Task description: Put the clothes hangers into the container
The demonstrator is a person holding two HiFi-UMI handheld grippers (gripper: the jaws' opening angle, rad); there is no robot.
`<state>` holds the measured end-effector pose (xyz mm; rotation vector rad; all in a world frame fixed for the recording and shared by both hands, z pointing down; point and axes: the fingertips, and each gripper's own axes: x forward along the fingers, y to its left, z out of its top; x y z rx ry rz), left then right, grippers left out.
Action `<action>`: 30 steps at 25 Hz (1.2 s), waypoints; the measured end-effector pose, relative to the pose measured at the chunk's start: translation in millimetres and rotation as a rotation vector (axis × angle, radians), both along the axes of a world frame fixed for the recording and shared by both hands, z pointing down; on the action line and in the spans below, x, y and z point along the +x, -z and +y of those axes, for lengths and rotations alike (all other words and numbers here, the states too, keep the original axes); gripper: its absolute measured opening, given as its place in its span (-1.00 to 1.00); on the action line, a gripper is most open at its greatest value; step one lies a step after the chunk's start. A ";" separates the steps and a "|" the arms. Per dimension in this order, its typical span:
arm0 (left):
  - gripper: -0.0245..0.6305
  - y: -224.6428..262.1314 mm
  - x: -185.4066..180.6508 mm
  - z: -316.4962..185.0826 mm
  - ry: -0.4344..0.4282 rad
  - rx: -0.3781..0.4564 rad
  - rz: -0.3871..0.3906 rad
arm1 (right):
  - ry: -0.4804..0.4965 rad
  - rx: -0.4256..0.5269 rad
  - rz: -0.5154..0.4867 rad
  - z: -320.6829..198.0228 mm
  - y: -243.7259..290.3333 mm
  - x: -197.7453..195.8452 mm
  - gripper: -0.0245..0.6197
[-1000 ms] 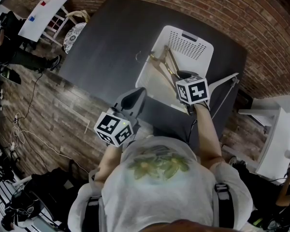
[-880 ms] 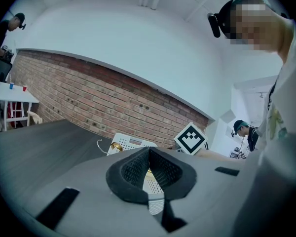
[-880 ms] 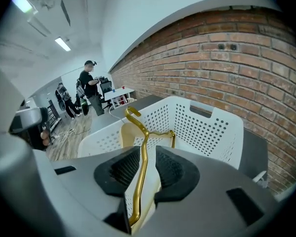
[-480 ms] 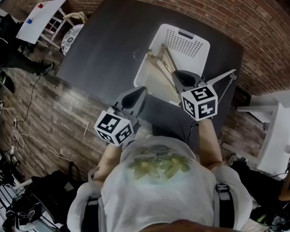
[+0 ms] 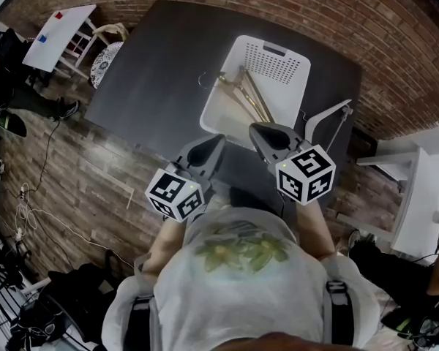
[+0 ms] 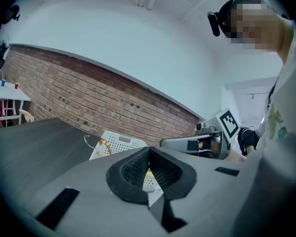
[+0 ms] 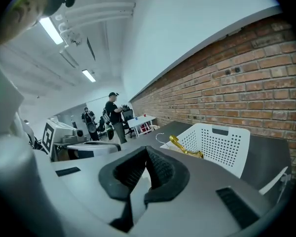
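A white perforated basket (image 5: 230, 68) stands on the dark table (image 5: 161, 64). Gold-coloured hangers (image 5: 247, 96) lie in it, and a wire hook (image 5: 203, 80) sticks out over its left rim. My right gripper (image 5: 257, 129) hovers just in front of the basket; its jaws have just been closing and are shut on nothing. The left gripper (image 5: 214, 139) is beside it, also shut with nothing in it. The basket (image 7: 222, 142) and hangers (image 7: 185, 147) show in the right gripper view, and again as basket (image 6: 119, 143) and hanger (image 6: 104, 144) in the left one.
A white hanger-like piece (image 5: 329, 117) lies at the table's right edge, beside the basket. A brick wall (image 5: 293, 6) runs behind the table. A small white table (image 5: 58, 29) stands far left, white furniture (image 5: 424, 196) at right. People (image 7: 116, 115) stand far off.
My right gripper has risen and pulled back from over the basket toward the person, closing its jaws. The hangers stay in the basket. The left gripper has shifted slightly forward.
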<state>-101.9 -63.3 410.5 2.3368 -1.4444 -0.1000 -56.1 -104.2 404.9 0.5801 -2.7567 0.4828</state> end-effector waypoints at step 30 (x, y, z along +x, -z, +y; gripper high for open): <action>-0.84 -8.1 108.1 18.3 -0.267 0.000 -0.007 | -0.385 -0.043 -0.010 23.0 -29.7 124.7 -0.82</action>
